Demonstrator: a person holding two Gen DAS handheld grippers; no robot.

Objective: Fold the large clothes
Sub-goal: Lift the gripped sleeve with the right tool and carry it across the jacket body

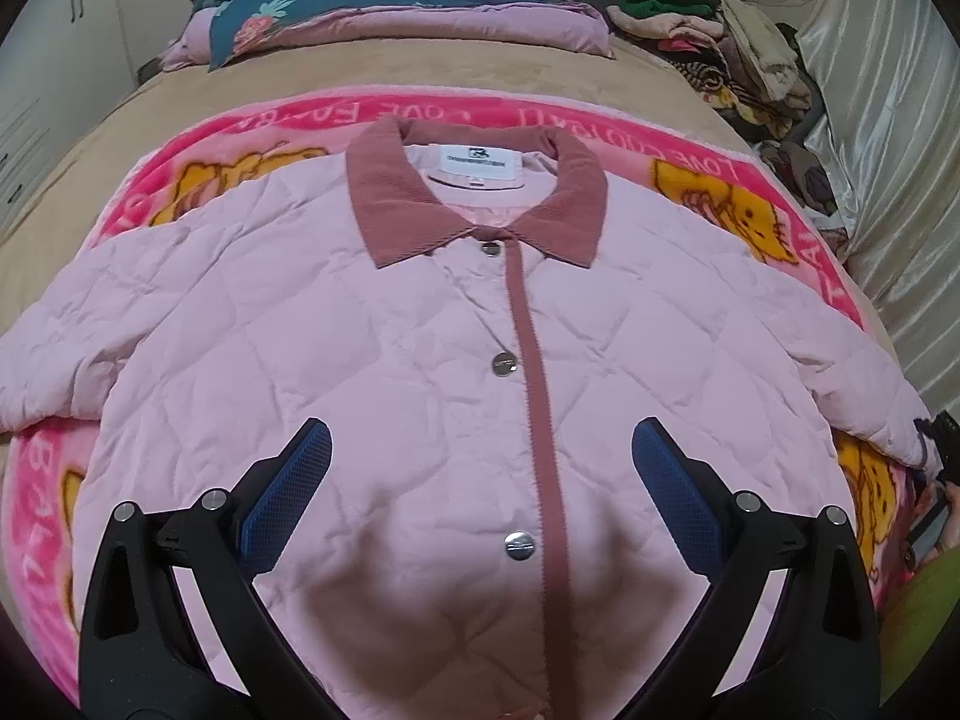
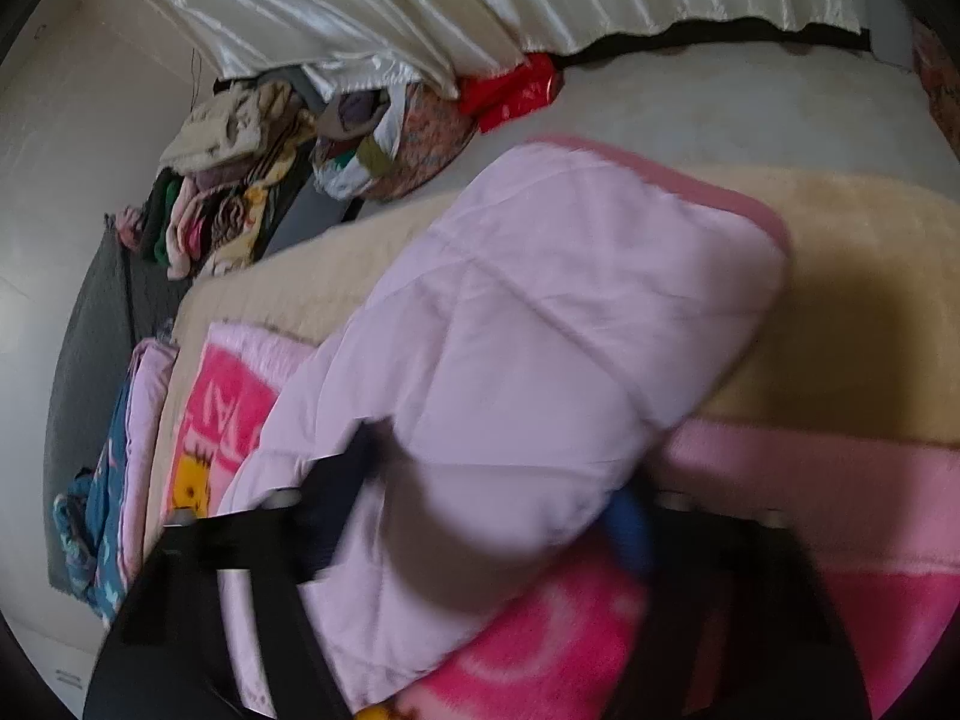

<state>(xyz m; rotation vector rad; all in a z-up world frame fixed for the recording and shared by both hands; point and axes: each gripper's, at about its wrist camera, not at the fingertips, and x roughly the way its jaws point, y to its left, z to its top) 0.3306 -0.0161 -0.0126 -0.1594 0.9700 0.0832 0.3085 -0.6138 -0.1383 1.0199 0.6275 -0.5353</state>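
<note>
A pale pink quilted jacket (image 1: 372, 348) with a dusty-rose collar (image 1: 480, 192) lies face up and buttoned on a pink cartoon blanket (image 1: 240, 144), sleeves spread to both sides. My left gripper (image 1: 480, 450) hovers over the jacket's lower front, jaws wide open and empty. In the blurred right wrist view, my right gripper (image 2: 498, 492) sits astride the jacket's sleeve (image 2: 540, 330), its fingers on either side of the padded fabric; the blur hides whether they pinch it.
The blanket lies on a beige bed (image 1: 180, 96). Folded bedding (image 1: 390, 6) sits at the head. A pile of clothes (image 1: 738, 54) stands at the back right, beside a white satin curtain (image 1: 888, 120). A red bag (image 2: 510, 90) lies on the floor.
</note>
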